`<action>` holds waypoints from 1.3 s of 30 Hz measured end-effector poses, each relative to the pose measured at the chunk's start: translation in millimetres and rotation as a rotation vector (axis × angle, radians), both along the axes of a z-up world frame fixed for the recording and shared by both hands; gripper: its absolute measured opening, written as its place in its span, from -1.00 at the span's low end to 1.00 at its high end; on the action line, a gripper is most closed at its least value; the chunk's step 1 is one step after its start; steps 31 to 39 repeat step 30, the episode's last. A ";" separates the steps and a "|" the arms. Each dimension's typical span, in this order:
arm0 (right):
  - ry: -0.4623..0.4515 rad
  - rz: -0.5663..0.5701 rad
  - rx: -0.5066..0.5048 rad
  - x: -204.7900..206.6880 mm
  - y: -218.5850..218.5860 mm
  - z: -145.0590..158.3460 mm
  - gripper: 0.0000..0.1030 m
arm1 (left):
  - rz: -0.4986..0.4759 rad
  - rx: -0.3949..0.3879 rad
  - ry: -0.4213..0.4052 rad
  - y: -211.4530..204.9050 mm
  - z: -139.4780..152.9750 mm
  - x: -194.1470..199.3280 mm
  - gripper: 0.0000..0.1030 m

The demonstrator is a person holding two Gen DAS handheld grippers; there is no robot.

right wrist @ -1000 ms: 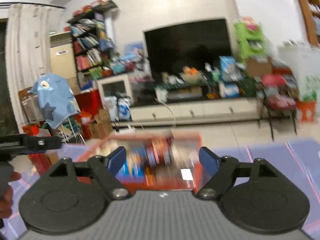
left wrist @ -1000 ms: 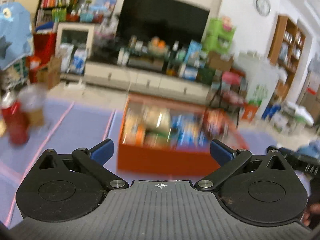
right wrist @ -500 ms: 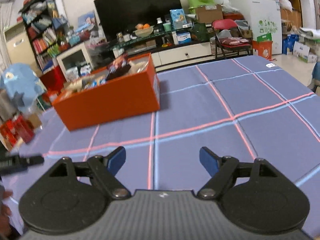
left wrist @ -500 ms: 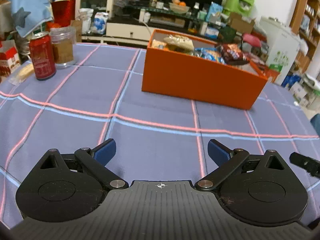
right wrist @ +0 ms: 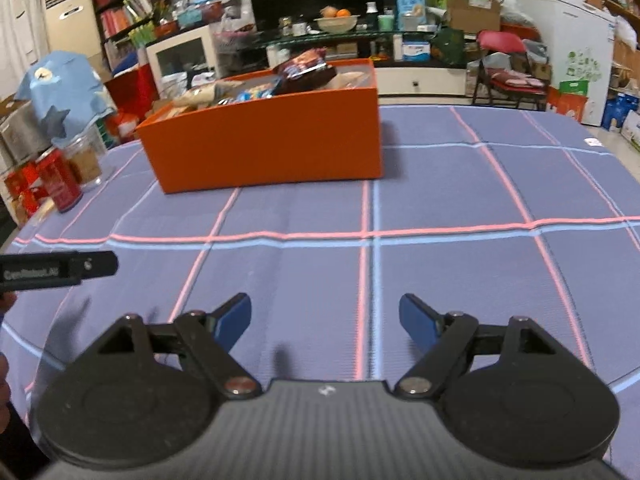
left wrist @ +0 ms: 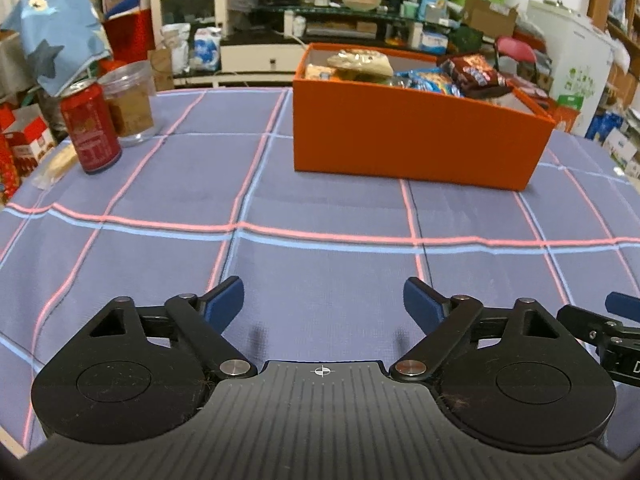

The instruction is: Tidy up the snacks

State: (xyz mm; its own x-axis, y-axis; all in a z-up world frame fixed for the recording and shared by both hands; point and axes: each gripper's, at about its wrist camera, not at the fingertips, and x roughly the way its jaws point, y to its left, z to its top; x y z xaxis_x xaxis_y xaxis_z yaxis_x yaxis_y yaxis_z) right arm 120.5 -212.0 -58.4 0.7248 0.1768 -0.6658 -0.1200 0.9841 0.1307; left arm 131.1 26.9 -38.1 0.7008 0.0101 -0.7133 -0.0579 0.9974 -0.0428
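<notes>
Table [left wrist: 320, 208], plaid cloth: broad bare field between both tools and the box, free room for travel; the near-left edge falls away at 8 o'clock. Orange box [left wrist: 412, 140], at 12 o'clock from the left wrist, 11 o'clock from the right: open-topped, heaped with snack packets [left wrist: 472, 72], the likely collection point. Red can [left wrist: 90, 128] and clear jar [left wrist: 128, 100], touching or nearly so, at 10 o'clock near the cloth's left edge, well apart from the box. Left gripper [left wrist: 323, 306]: jaws wide, holding nothing, low over the cloth. Right gripper [right wrist: 325, 316]: jaws wide, holding nothing.
</notes>
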 end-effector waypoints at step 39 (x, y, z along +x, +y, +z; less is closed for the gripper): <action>0.018 0.007 0.033 3.3 -2.7 -2.6 0.59 | -0.051 0.159 -0.046 -27.0 -4.4 -1.7 0.15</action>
